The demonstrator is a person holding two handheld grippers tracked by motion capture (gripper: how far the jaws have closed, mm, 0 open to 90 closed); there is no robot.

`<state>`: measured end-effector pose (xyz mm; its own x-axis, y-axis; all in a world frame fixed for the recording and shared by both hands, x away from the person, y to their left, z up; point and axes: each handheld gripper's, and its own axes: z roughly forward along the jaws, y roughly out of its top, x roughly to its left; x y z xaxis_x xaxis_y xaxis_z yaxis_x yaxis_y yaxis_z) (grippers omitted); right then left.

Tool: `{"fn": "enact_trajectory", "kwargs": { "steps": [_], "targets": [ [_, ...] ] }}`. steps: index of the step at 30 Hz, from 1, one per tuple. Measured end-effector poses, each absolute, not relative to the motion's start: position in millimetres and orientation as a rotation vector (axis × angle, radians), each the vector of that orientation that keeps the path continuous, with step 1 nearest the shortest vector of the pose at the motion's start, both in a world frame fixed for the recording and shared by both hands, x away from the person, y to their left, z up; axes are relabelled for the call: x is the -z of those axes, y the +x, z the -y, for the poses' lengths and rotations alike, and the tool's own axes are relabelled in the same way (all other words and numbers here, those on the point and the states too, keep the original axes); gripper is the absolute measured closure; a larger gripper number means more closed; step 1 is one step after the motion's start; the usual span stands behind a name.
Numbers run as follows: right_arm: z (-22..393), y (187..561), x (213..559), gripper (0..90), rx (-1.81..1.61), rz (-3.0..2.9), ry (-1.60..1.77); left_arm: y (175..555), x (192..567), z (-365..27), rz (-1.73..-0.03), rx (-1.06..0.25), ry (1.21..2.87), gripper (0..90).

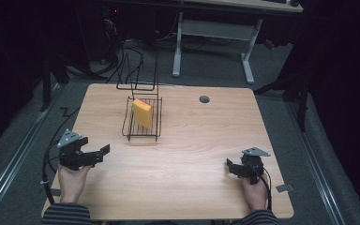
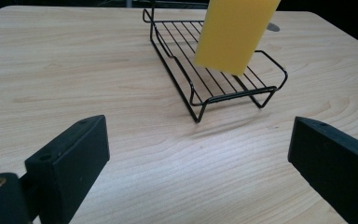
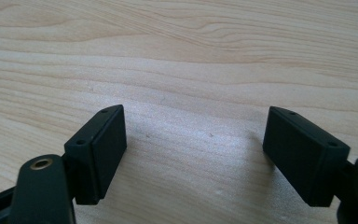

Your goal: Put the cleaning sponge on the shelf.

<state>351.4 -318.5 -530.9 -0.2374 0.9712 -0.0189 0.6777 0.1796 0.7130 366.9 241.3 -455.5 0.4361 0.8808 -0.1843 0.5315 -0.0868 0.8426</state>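
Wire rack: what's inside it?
A yellow sponge block stands tilted in the black wire rack, leaning toward its back. The rest of the grid looks bare; whatever lies behind the block is covered.

yellow block (image 2: pixel 235 35) top cropped by frame edge

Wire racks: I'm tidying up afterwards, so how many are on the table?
2. One wire rack sits left of the table's middle, holding a yellow block leaning inside. A second, taller rack stands just behind it at the far edge.
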Motion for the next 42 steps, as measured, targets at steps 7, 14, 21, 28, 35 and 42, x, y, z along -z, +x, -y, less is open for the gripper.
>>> {"fn": "enact_trajectory", "kwargs": {
  "steps": [7, 14, 21, 28, 35, 42],
  "targets": [
    [319, 351, 531, 21.7, -0.815, -1.985, 1.546, 364, 468, -241, -1.232, -0.452, 1.766, 6.7],
    [319, 351, 531, 21.7, -0.814, -1.985, 1.546, 364, 479, -240, -1.247, -0.439, 1.775, 7.0],
    [319, 351, 531, 21.7, -0.815, -1.985, 1.545, 364, 491, -239, -1.270, -0.425, 1.779, 7.4],
    [319, 351, 531, 21.7, -0.815, -1.985, 1.544, 364, 502, -237, -1.286, -0.421, 1.799, 7.9],
    [318, 351, 531, 21.7, -0.814, -1.985, 1.546, 364, 513, -234, -1.304, -0.416, 1.824, 8.1],
    [318, 351, 531, 21.7, -0.814, -1.984, 1.546, 364, 519, -231, -1.312, -0.420, 1.840, 8.1]
  ]
}}
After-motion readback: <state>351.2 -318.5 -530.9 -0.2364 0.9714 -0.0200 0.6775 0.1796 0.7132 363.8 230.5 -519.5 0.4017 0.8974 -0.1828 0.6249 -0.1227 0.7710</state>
